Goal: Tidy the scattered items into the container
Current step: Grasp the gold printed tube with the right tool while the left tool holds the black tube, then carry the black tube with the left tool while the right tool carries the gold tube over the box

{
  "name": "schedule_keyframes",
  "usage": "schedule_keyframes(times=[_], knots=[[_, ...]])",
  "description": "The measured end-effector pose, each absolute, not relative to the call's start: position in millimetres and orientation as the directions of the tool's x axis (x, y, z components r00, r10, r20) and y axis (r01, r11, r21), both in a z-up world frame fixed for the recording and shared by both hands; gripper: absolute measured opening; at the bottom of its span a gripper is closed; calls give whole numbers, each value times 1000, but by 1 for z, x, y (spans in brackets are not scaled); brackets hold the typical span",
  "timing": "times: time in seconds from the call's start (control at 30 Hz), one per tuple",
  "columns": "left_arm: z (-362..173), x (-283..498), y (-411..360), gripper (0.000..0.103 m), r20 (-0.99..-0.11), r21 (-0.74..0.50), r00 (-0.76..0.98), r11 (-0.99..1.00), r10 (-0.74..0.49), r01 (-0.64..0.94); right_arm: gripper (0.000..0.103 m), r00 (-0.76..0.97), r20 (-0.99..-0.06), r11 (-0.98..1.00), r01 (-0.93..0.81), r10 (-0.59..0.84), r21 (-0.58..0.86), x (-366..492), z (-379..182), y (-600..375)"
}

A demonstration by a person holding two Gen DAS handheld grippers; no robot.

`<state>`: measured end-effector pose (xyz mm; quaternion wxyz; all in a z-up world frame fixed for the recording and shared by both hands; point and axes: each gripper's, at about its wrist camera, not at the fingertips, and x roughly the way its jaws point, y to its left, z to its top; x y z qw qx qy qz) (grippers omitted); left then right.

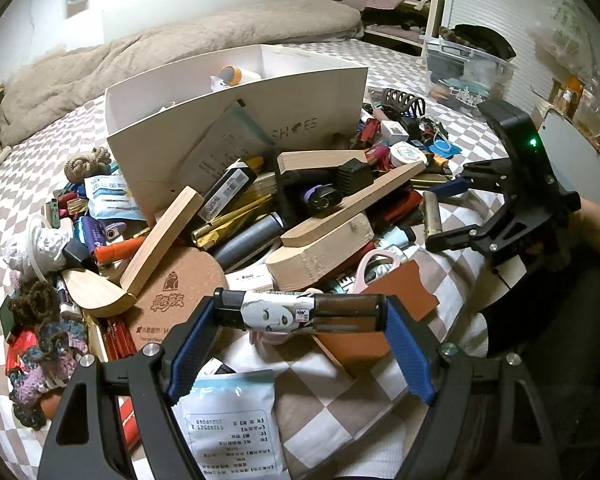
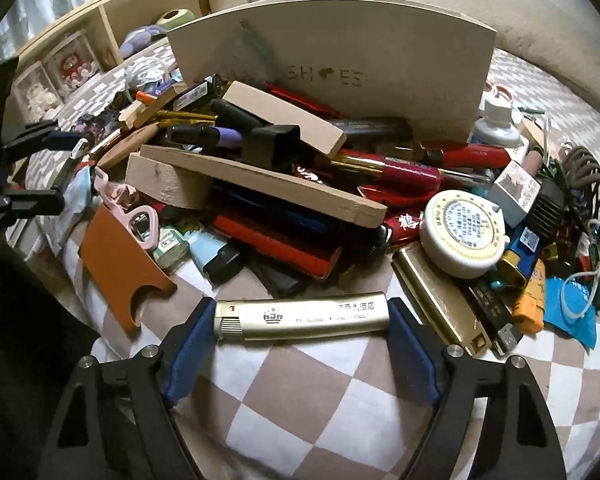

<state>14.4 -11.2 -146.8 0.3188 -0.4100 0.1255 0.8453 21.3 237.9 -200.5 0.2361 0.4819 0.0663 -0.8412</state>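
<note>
Left gripper (image 1: 300, 314) around face-printed lighter (image 1: 300, 312), right gripper (image 2: 300, 320) around gold lighter (image 2: 302, 318).

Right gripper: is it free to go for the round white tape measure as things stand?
Probably not yet. The right gripper is shut on the gold lighter, so its jaws are occupied. The tape measure itself lies exposed on top of the pile with nothing over it; once the lighter goes into the white shoe box, access looks clear.
</note>
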Motion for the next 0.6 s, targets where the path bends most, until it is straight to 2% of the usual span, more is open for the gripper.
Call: schedule_keyframes(times=[0.6], knots=[[-128, 26, -8, 82, -733, -106, -518, -826, 441, -554, 84, -468, -793, -887, 423, -391, 187, 50, -170, 227]])
